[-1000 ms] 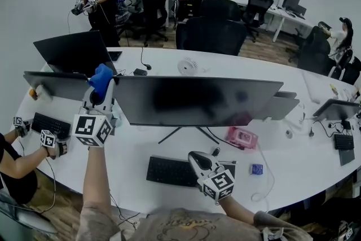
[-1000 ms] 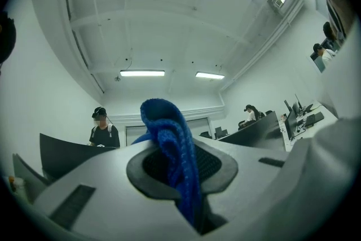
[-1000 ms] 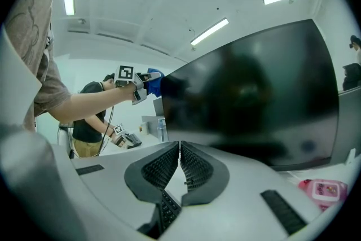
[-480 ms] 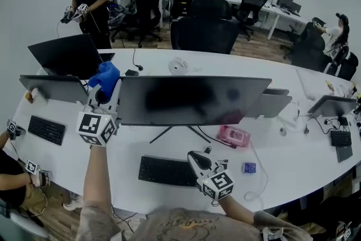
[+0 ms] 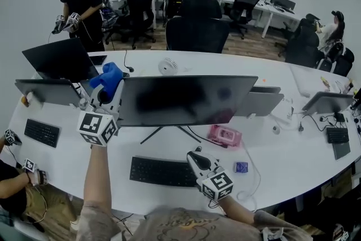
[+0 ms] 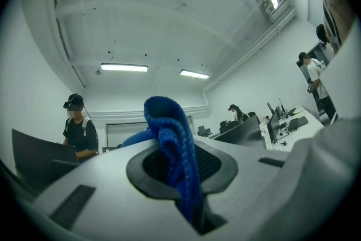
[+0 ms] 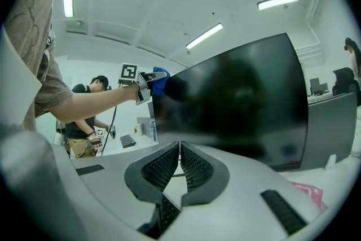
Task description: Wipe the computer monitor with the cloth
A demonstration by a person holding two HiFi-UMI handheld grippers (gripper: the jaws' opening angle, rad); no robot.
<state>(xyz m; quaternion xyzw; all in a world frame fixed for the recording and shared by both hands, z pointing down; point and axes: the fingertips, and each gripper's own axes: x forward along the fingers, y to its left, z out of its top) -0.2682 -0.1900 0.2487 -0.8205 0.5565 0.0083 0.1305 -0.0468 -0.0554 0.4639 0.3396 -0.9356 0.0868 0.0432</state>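
Note:
A wide dark monitor (image 5: 186, 100) stands at the middle of the white curved desk (image 5: 271, 161); in the right gripper view the monitor (image 7: 237, 104) fills the upper right. My left gripper (image 5: 105, 89) is raised at the monitor's upper left corner, shut on a blue cloth (image 5: 108, 77). In the left gripper view that blue cloth (image 6: 172, 149) sticks up between the jaws of the left gripper (image 6: 180, 166). My right gripper (image 5: 196, 159) rests low over the black keyboard (image 5: 161, 171), shut, with nothing between its pads (image 7: 179, 163).
A pink box (image 5: 224, 135) lies under the monitor's right side, a small blue item (image 5: 241, 167) beside it. Other monitors (image 5: 48, 91) and a laptop (image 5: 59, 59) stand at left. A white fan (image 5: 166, 66) is behind. Chairs and several people are around.
The view has shifted a little; my left gripper with the cloth stays at the monitor's upper left corner. The right gripper stays over the keyboard.

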